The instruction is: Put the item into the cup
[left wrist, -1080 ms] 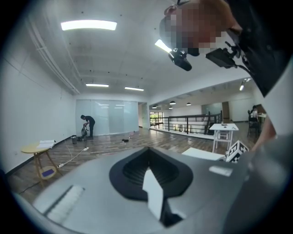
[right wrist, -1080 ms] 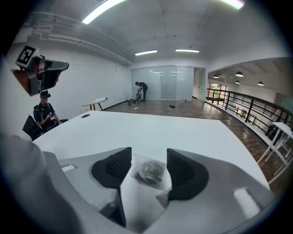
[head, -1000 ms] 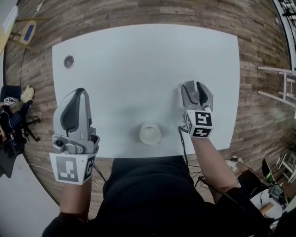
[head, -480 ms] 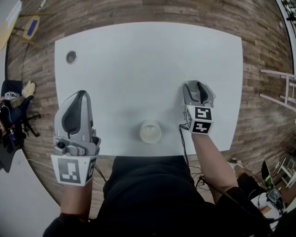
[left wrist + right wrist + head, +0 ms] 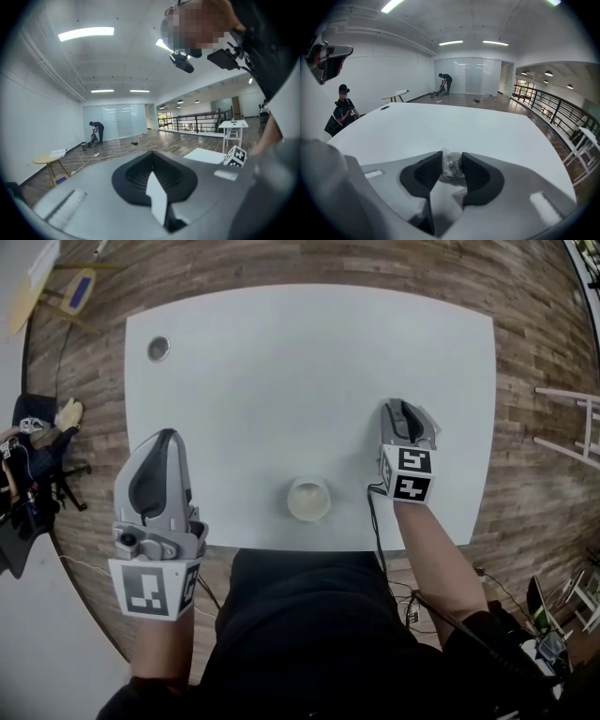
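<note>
While closing, right hand-held gripper [image 5: 451,159] around item [image 5: 451,168]

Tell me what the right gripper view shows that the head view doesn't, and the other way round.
Only the right gripper view: a small clear-wrapped item between the jaws of the right gripper, which have just been closing on it. Only the head view: the cup and the left gripper, its jaws together. Both: the white table and the right gripper itself.
</note>
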`<control>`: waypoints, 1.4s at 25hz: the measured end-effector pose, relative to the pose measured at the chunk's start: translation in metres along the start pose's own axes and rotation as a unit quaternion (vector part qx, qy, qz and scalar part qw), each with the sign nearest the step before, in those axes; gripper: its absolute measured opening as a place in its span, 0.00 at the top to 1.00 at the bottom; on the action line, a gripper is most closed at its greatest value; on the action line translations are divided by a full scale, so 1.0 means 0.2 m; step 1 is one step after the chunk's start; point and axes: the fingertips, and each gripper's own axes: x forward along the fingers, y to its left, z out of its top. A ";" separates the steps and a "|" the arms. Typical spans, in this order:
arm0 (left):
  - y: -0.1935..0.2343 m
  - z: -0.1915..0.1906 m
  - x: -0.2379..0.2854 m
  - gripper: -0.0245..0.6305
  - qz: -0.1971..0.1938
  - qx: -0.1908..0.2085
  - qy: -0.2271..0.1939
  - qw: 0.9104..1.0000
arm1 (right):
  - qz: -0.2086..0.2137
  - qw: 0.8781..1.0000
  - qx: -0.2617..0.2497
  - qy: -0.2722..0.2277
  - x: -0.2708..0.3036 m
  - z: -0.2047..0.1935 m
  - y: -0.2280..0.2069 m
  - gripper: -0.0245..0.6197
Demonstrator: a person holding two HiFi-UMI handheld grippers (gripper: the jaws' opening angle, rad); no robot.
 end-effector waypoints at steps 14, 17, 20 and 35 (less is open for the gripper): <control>-0.03 -0.05 -0.04 0.96 -0.025 0.003 -0.021 0.999 | -0.035 0.996 -0.047 -0.060 -0.12 0.16 -0.04 0.82; -0.03 -0.06 -0.06 0.96 -0.028 0.000 -0.024 0.999 | -0.037 0.996 -0.043 -0.069 -0.17 0.18 -0.02 0.82; -0.04 -0.03 -0.08 0.96 -0.029 0.001 -0.036 0.999 | -0.038 0.995 -0.047 -0.079 -0.22 0.21 -0.01 0.82; -0.02 0.05 -0.12 0.96 -0.034 0.003 -0.084 0.996 | -0.041 0.988 -0.056 -0.141 -0.46 0.44 0.03 0.83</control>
